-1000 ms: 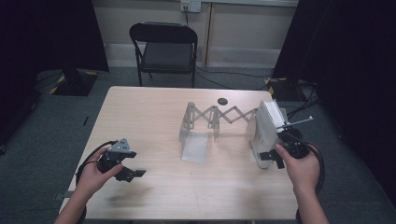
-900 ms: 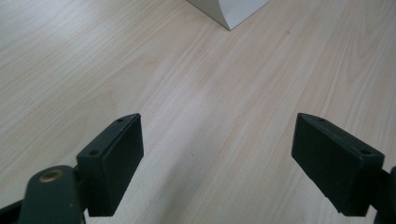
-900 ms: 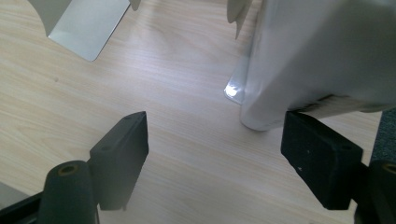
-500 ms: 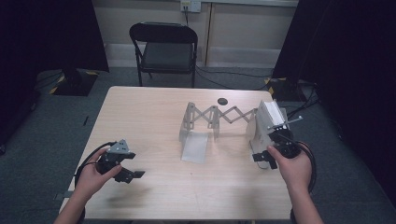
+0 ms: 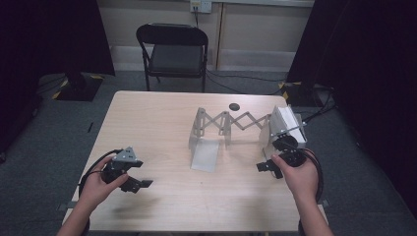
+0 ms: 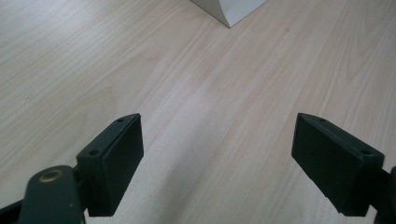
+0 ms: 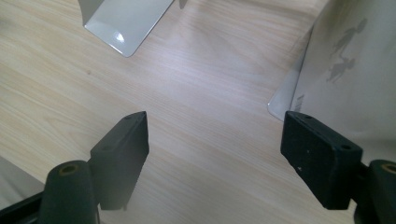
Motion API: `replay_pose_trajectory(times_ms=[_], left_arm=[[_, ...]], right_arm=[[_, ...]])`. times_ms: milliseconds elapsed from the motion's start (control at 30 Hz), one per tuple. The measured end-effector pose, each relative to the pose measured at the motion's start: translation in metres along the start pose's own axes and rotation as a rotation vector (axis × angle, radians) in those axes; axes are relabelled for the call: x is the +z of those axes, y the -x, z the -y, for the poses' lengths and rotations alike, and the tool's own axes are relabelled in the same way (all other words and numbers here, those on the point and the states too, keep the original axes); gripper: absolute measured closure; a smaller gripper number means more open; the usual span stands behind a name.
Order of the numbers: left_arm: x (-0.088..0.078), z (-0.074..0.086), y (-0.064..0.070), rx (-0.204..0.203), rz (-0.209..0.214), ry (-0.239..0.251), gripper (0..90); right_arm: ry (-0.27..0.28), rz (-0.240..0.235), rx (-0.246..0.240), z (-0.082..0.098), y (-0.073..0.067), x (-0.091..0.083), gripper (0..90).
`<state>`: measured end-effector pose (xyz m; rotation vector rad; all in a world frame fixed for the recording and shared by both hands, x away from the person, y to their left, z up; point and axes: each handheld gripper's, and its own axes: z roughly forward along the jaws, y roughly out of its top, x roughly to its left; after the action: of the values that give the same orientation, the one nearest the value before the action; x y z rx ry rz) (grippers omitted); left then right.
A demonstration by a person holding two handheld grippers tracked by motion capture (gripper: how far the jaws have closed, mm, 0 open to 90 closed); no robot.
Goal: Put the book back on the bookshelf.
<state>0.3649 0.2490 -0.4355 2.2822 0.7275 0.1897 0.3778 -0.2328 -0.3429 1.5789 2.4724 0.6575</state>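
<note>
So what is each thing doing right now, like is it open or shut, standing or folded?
Left gripper: fingers open, nothing between them, over bare table.
Right gripper: fingers open, holding nothing, next to the rack's right end plate.
Folding metal rack: stretched out, standing upright on the table.
Small black disc: lying flat behind the rack.
Black folding chair: unfolded, nobody sitting on it.

Recording studio or lab room.
Wooden table [image 5: 162, 128], folding chair [image 5: 172, 54], black curtains [image 5: 49, 34], grey carpet [image 5: 44, 142], trailing floor cables [image 5: 246, 81].
</note>
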Motion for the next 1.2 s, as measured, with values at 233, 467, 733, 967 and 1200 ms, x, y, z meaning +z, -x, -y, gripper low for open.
replay_pose_trajectory(times_ms=[233,467,733,967,1200], left_arm=[[0.000,0.001,0.000,-0.001,0.003,0.005,16.6],[-0.001,0.003,0.000,-0.005,-0.001,0.003,16.7],[-0.003,0.005,-0.001,-0.005,-0.007,0.001,16.7],[-0.004,0.006,-0.001,-0.012,-0.006,0.010,16.7],[-0.006,0.007,-0.002,-0.012,-0.008,0.010,16.7]], right_arm=[[-0.004,-0.014,-0.033,-0.005,-0.010,0.004,23.1],[-0.008,-0.033,-0.055,-0.007,-0.019,0.010,23.1],[-0.009,-0.051,-0.082,-0.011,-0.029,0.016,23.1],[-0.010,-0.067,-0.101,-0.014,-0.039,0.023,23.1],[-0.004,-0.086,-0.123,-0.020,-0.050,0.027,23.1]])
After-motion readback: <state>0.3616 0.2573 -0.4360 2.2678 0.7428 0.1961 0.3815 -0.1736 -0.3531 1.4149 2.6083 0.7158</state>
